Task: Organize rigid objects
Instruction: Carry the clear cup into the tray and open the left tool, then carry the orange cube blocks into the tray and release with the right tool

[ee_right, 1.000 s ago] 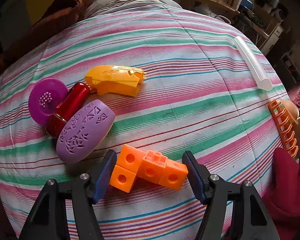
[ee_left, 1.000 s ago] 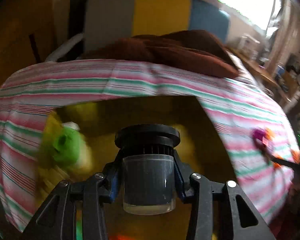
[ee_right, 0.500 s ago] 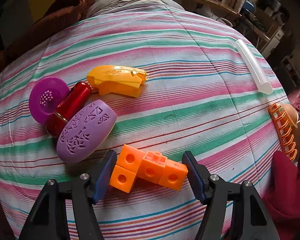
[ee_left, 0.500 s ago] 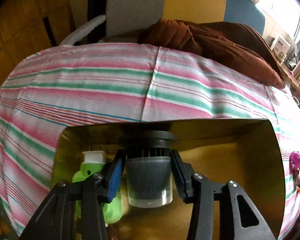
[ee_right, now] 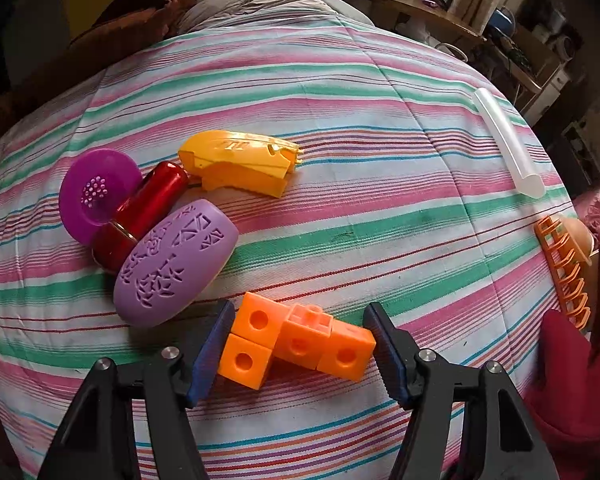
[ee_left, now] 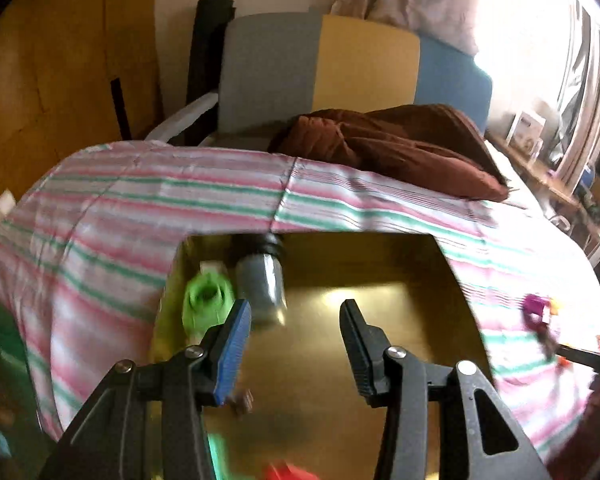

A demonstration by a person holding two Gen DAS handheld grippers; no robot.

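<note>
grey jar beyond spread left hand-held gripper

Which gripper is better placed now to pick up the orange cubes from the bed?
Right. The right gripper has open jaws on both sides of the orange cubes; the left gripper hangs empty over the yellow box.

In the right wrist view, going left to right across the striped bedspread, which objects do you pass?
Flat purple plastic disc → shiny red metallic cylinder → lilac oval case with cut-out patterns → yellow-orange plastic toy piece → joined orange plastic cubes → clear plastic tube → orange plastic comb-like rack.
</note>
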